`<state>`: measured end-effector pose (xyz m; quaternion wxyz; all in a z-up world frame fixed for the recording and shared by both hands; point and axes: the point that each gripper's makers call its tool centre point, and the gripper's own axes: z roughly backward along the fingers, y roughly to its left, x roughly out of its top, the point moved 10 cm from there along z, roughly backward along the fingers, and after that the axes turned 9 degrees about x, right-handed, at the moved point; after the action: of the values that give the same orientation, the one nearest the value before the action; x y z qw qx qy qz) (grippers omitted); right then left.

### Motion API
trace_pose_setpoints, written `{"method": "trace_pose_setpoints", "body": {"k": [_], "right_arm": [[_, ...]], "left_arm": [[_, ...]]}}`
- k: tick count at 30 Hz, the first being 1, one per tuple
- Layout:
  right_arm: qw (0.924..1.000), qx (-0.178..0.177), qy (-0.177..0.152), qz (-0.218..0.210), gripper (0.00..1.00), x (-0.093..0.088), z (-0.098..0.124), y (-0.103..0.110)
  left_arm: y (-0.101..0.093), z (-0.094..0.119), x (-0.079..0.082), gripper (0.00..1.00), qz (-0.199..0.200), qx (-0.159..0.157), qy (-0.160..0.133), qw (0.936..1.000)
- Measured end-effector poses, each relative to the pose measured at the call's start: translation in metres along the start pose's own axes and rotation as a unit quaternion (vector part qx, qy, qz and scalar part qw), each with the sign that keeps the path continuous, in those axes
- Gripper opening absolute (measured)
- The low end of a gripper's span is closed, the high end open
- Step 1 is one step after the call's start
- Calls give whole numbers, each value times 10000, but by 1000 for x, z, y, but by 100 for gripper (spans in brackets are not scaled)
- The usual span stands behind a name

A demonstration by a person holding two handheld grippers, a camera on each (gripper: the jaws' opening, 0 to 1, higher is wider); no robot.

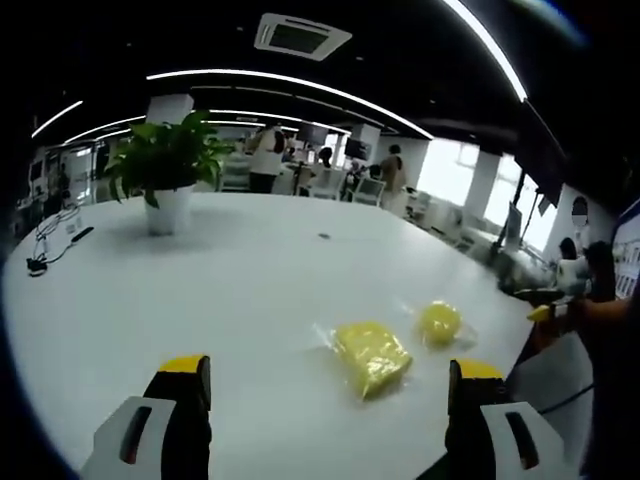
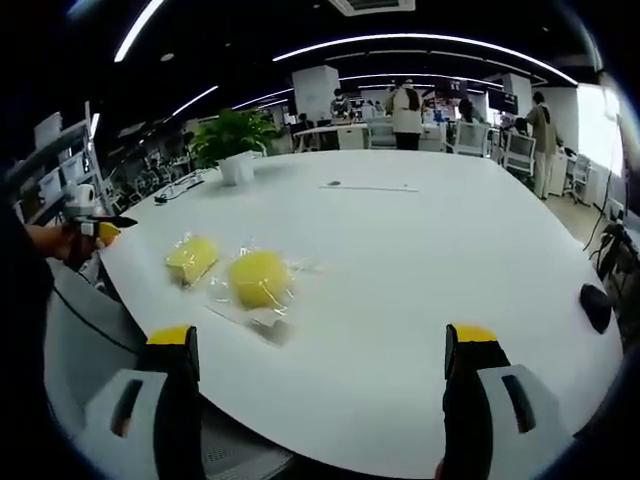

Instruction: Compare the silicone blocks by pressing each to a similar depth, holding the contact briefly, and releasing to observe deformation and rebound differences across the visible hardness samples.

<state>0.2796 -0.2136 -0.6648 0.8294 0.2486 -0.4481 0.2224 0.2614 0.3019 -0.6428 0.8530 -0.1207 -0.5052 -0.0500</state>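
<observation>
Two yellow silicone samples in clear wrappers lie on the white table near its edge. In the left gripper view the squarish block lies just ahead, between the lines of the jaws, with the round one beyond it to the right. My left gripper is open, hovering with nothing in it. In the right gripper view the round sample is nearer and the squarish block is left of it. My right gripper is open and empty, back from both over the table edge.
A potted plant stands far back on the table, with cables near it. A black object lies at the table's right edge. A hand holds the other gripper at the left. People and desks fill the office behind.
</observation>
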Motion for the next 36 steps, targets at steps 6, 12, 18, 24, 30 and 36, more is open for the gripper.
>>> {"method": "trace_pose_setpoints", "body": {"k": [6, 12, 18, 24, 30, 36], "right_arm": [[10000, -14, -5, -2, 96, 0, 0, 0], [10000, 39, 10, 17, 96, 1, -2, 1], [10000, 26, -5, -31, 96, 0, -2, 2], [9999, 9, 11, -114, 96, -5, 0, 2], [9999, -1, 39, -160, 96, -9, -1, 2], [9998, -6, 38, -194, 96, -10, -2, 2]], "left_arm": [[6, -9, 1, 100, 207, -42, 126, 9997], [6, -23, 3, 100, 340, -124, 207, 9991], [6, -36, 1, 100, 521, -148, 412, 9977], [6, -52, -5, 98, 548, -184, 673, 9961], [7, -69, -7, 97, 811, -265, 855, 9927], [9, -87, -8, 94, 1194, -314, 946, 9878]]}}
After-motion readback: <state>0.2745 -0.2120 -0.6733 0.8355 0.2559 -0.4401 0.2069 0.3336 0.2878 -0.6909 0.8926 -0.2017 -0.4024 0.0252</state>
